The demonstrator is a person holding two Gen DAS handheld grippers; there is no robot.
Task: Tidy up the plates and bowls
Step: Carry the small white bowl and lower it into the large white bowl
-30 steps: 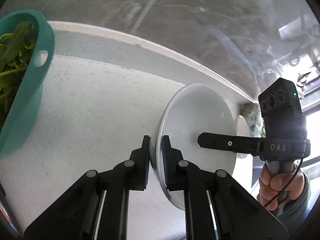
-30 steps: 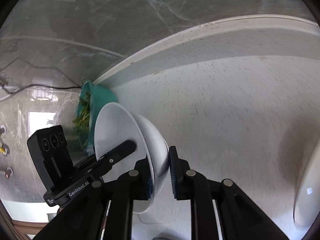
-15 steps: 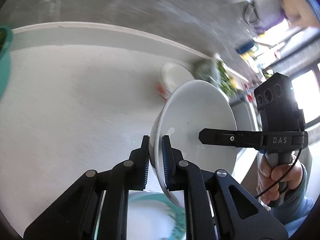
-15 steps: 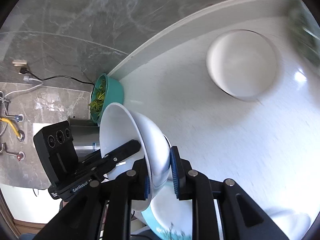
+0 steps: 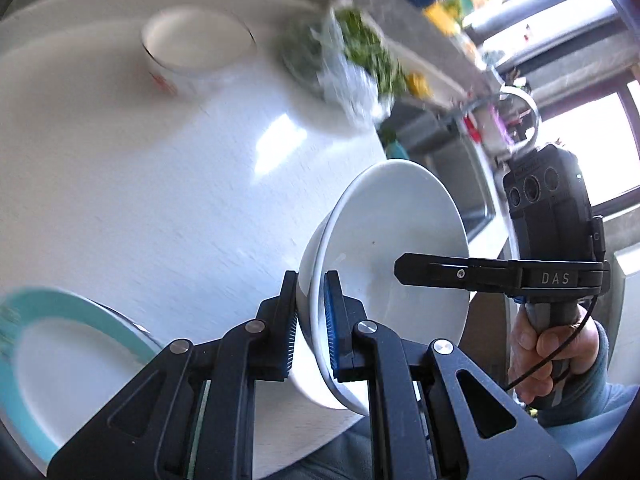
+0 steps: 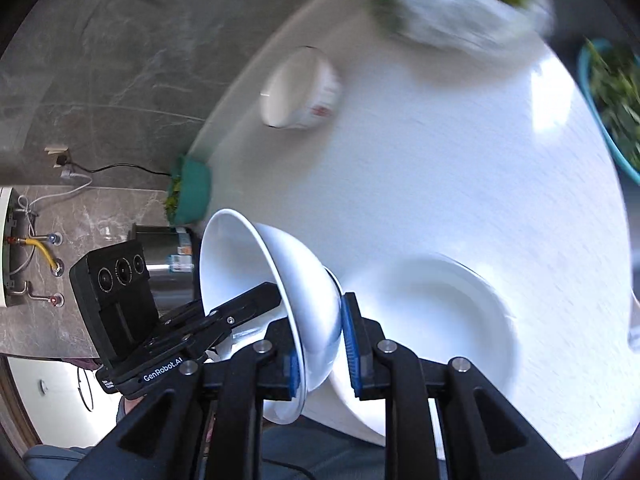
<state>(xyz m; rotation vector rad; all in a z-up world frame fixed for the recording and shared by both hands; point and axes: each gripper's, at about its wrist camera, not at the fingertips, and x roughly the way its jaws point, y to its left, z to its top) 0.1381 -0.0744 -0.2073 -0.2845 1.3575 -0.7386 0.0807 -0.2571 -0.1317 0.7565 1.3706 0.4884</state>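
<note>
1. While the white bowl (image 5: pixel 384 248) hangs tipped on edge above the near edge of the white counter (image 5: pixel 160 200), the left wrist view shows it pinched at the rim by the left gripper (image 5: pixel 310 332); jaws nearly closed, one pad inside the wall, one outside; right gripper (image 5: pixel 432 274) enters from the right side, gripped by a hand (image 5: pixel 556 356), one finger reaching across the bowl's inside; turquoise-rimmed plate (image 5: pixel 80 344) lies at the near left corner, close beside the bowl; small white bowl with red mark (image 5: pixel 192 56) stands near the far edge; bag of greens (image 5: pixel 348 60) towards the far right, blurred.

2. Right wrist view: right gripper (image 6: pixel 322 344) straddles the same bowl's (image 6: pixel 280 280) rim; its jaws have just been opening slightly, yet the pads appear in contact with the wall, so the hold reads as kept; left gripper (image 6: pixel 240 308) holds the opposite rim; a plate (image 6: pixel 440 320) lies on the counter just beyond the fingertips.

3. Step in hand, by judgement: two-handed carry of the bowl towards the plate at the near edge.

4. Next move calls for: levelling the bowl, lowering it squarely onto the plate or beside it, then releasing both grips evenly, lest it roll.
</note>
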